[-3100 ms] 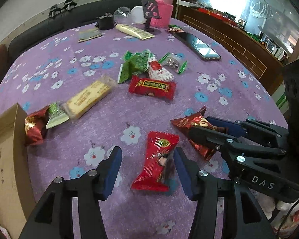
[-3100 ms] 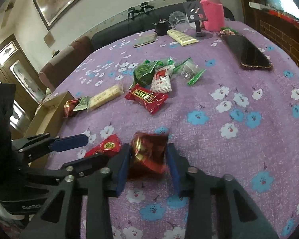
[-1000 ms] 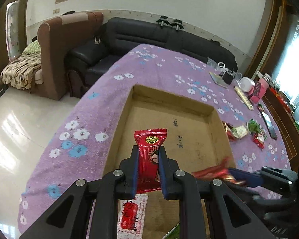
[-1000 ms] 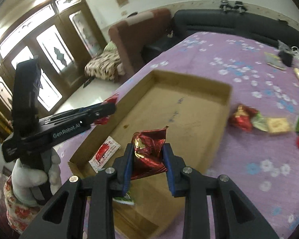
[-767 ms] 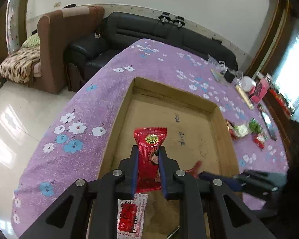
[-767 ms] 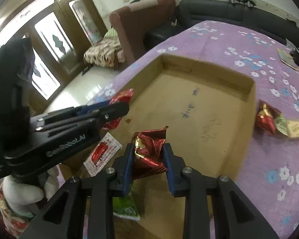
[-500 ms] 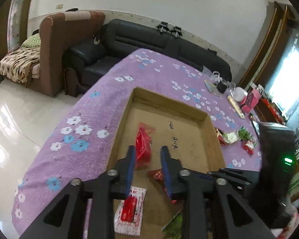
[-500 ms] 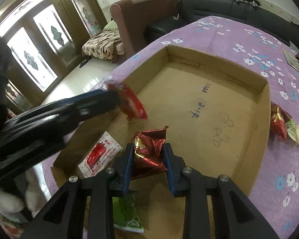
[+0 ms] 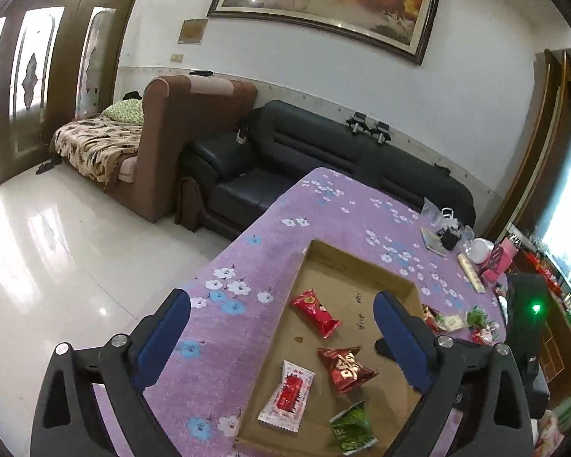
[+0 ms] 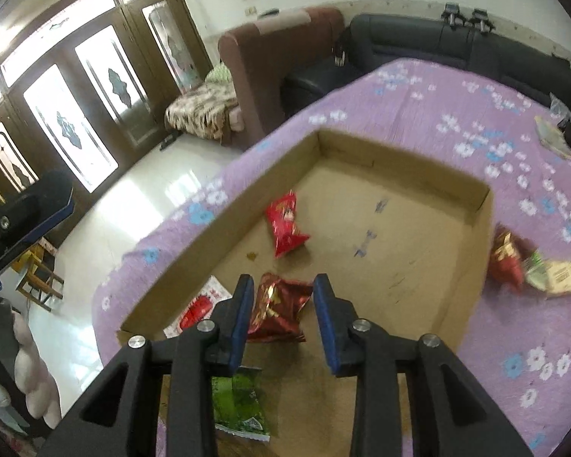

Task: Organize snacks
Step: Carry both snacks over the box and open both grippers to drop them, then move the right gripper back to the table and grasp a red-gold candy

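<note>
My left gripper [image 9: 281,304] hangs above the near left corner of the cardboard box [image 9: 346,262], its jaws opening wide with nothing between them. The bright red pack [image 9: 316,312] lies loose on the box floor. My right gripper [image 10: 283,293] points down into the box [image 10: 399,144] with its jaws a little apart. The dark red foil pack [image 10: 278,308] sits low between them, with a gap at the right pad. In the left wrist view this dark red pack [image 9: 344,367] rests flat on the box floor. A white-and-red sachet [image 9: 287,396] and a green pack [image 9: 350,432] also lie in the box.
More snacks [image 10: 514,262] lie on the purple flowered tablecloth [image 9: 323,205] just past the box's right wall. A pink bottle [image 9: 495,262] and small items stand at the table's far end. The table edge drops to the tiled floor on the left, with a black sofa [image 9: 323,152] behind.
The left gripper let go of the bright red pack, which dropped into the box, then opened wide, rose and drew back. The dark red pack sank lower between the right gripper's pads.
</note>
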Motion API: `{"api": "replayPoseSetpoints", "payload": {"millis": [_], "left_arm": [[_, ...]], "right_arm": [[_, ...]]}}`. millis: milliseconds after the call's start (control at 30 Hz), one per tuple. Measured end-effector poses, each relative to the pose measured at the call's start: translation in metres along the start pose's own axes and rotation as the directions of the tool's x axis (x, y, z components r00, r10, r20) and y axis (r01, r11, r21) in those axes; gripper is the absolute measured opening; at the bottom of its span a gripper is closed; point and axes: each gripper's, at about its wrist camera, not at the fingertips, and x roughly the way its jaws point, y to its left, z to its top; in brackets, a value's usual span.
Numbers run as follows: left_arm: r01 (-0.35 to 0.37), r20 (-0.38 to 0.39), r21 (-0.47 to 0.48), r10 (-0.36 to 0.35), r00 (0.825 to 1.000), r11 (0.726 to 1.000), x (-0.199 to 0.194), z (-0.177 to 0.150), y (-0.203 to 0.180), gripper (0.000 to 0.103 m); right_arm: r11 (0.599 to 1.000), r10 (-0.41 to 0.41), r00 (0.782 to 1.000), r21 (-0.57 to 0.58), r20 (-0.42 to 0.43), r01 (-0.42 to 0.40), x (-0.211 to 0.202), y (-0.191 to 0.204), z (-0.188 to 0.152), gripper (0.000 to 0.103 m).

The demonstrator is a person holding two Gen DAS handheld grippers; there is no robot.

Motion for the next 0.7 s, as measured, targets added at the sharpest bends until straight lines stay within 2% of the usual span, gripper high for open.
{"api": "replayPoseSetpoints", "payload": {"millis": [133, 400, 700], "left_arm": [[0.01, 0.006, -0.031, -0.01, 1.0, 0.999, -0.004, -0.001, -0.001, 0.098], [-0.005, -0.025, -0.027, 0.004, 1.0, 1.0, 0.0, 0.0, -0.012, 0.098], [0.03, -0.051, -0.015, -0.031, 0.998, 0.999, 0.005, -0.007, -0.027, 0.098]], "right_arm": [[1.0, -0.003, 0.997, 0.015, 0.074, 0.002, -0.02, -0.009, 0.006, 0.033], [0.995, -0.053, 0.987, 0.09, 0.153, 0.04, -0.044, -0.045, 0.012, 0.034], [0.967, -0.172, 0.974, 0.211, 0.145, 0.14, -0.06, -0.109, -0.002, 0.034]]}}
